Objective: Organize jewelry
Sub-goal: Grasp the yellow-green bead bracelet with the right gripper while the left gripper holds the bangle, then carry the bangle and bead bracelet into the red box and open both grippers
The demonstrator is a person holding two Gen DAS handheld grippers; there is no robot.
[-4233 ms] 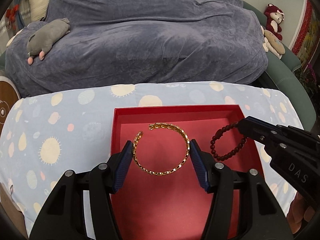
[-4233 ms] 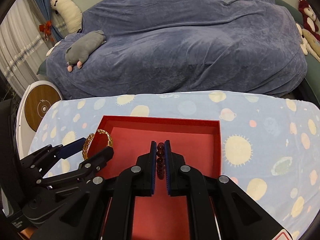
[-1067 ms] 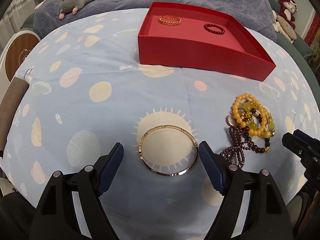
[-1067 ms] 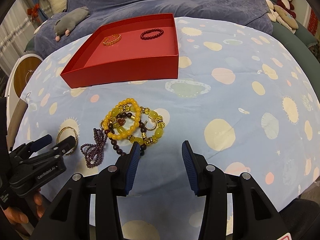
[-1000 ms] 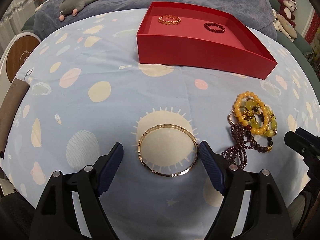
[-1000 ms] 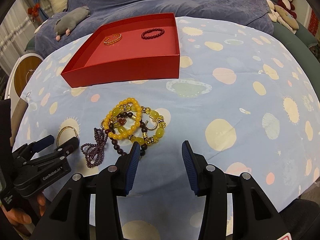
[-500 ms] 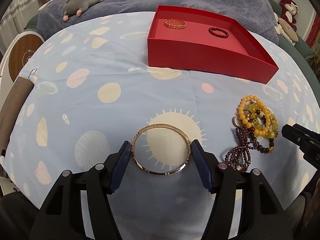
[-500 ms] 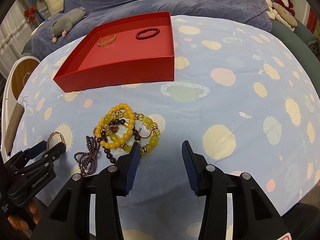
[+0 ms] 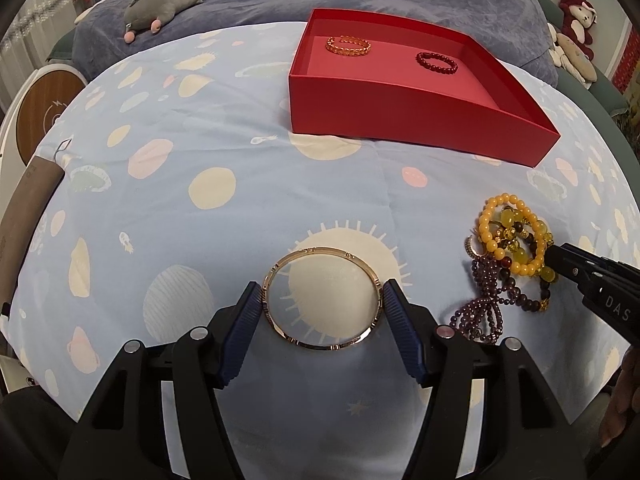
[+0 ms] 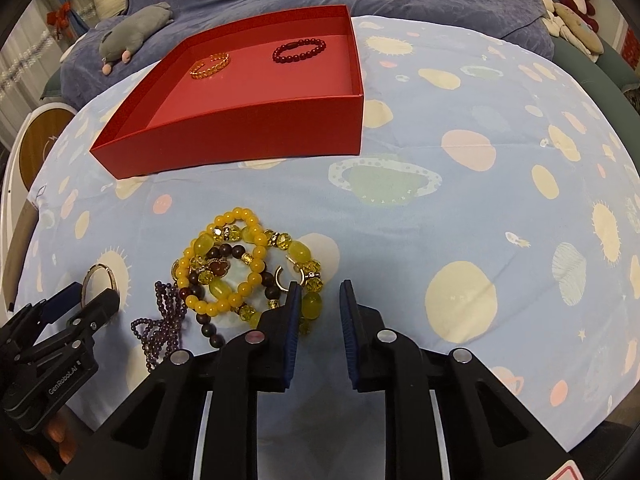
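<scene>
Our left gripper (image 9: 323,306) clamps the gold bangle (image 9: 321,297) across its width near the table's (image 9: 240,208) front edge — rigid, light, slippery metal; our right gripper (image 10: 319,312) has just been narrowing, its pads apart beside the beaded bracelets (image 10: 240,264).

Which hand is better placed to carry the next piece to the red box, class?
Left. The left gripper has its fingers against both sides of the rose-gold bangle, ready to lift. The right gripper has just been closing at the edge of the tangled bead bracelets, nothing between its fingers.
</scene>
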